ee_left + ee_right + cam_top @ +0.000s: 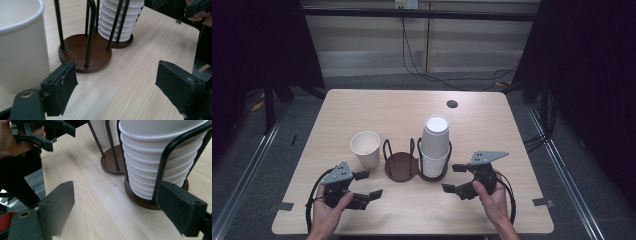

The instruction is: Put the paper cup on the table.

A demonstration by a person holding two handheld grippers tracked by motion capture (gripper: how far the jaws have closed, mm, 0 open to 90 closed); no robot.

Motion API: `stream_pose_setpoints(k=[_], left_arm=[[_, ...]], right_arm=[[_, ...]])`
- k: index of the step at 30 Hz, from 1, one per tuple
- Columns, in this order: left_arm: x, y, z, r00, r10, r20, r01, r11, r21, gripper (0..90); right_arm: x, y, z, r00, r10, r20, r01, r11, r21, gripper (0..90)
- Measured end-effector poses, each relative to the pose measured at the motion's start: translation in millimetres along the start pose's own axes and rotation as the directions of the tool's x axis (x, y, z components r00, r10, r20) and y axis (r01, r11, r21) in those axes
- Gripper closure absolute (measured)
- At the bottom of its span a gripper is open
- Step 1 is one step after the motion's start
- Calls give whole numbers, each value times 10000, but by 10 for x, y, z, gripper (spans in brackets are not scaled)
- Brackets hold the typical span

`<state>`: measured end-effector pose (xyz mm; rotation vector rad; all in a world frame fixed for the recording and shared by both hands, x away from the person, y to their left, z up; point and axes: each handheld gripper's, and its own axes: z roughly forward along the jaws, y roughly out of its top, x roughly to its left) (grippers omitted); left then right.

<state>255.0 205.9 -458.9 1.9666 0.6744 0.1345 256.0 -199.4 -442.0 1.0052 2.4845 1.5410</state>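
While both the left gripper [365, 186] and the right gripper [453, 177] stand wide and empty, the cup stack [435, 145] beyond the right fingers probably needs grasping next.

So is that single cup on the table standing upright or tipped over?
Upright. The single cup stands on its base beside the holder, open mouth facing up.

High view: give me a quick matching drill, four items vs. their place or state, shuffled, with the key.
Items:
1. single paper cup
2. stack of cups
3. left gripper
4. empty holder base

States:
A. brown disc ringed by wire loops, nothing in it
B. upside down, nested in the right-hand holder
C. upright on the table, left of the holders
D. jaws apart, holding nothing

Pairs: 1-C, 2-B, 3-D, 4-A
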Motion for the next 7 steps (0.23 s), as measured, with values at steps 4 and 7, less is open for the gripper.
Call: stream_pose_setpoints(k=[4, 7], left_arm=[[-43, -7, 52, 9999, 96, 137, -97, 9999, 53, 165], [-69, -14, 98, 10000, 19, 72, -21, 9997, 260, 163]], right_arm=[[-16, -17, 8, 10000, 20, 83, -20, 10000, 6, 149], [-20, -37, 14, 9997, 91, 223, -91, 10000, -41, 149]])
